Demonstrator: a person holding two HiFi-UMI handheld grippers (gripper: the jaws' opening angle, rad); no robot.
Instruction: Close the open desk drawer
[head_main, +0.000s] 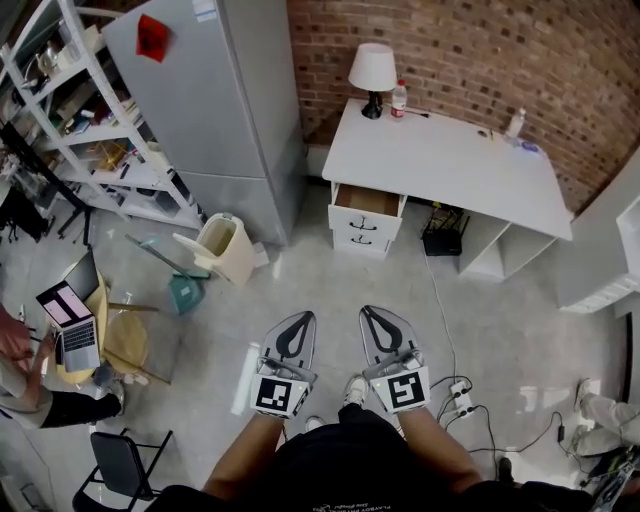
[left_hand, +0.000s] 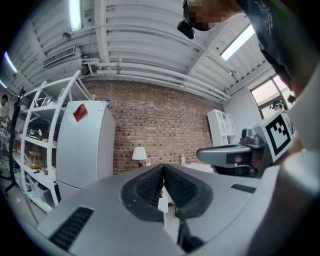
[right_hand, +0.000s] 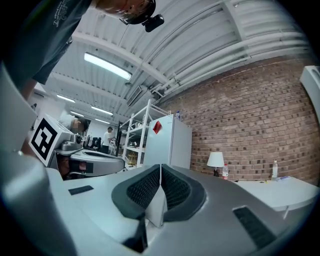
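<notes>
A white desk (head_main: 440, 165) stands against the brick wall ahead. Its top drawer (head_main: 366, 201) is pulled out, showing a brown inside, with two shut drawers below it. My left gripper (head_main: 297, 321) and right gripper (head_main: 377, 315) are held side by side over the floor, well short of the desk, both pointing toward it. Both are shut with nothing between the pads. In the left gripper view the left gripper (left_hand: 163, 169) has its jaws pressed together, and the lamp (left_hand: 139, 153) shows far off. The right gripper (right_hand: 160, 170) looks the same in its own view.
A grey refrigerator (head_main: 205, 95) stands left of the desk, with white shelving (head_main: 90, 120) further left. A cream bin (head_main: 225, 247) and a teal dustpan (head_main: 186, 293) lie on the floor ahead left. A small table holds a laptop (head_main: 70, 322). Cables and a power strip (head_main: 458, 397) lie right.
</notes>
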